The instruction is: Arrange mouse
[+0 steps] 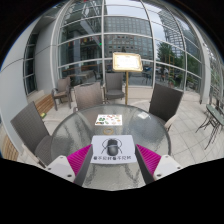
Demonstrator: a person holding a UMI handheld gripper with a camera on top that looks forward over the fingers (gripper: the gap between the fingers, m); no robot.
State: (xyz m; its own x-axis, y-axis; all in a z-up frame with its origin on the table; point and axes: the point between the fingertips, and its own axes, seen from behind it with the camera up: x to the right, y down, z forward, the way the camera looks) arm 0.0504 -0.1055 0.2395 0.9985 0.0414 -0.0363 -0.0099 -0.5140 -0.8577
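Outdoors on a paved terrace, before a tall curved facade of glass panes and pale frames, I am looking down across a round glass-topped table (85, 125) with a metal rim; several dark grey wicker chairs (165, 100) stand around it, one close at each side and others farther back near the building; beyond the table a wooden-framed menu board on a stand (126, 61) stands upright, and green trees show past the facade at the far side. On the glass lies a white rectangular mat with dark printed lettering (110, 153), and on that mat sits the small black computer mouse (113, 149), roughly at its middle and above the line of print; farther across the table, well apart from the mat, lies a small white printed card or leaflet (109, 120), its markings too small for me to read. My gripper (110, 157) is held low over the near edge of the table; its two white fingers with magenta pads (76, 158) stand wide apart, one at each side of the mat; the mouse rests on the mat between them with a clear gap at either side, untouched.
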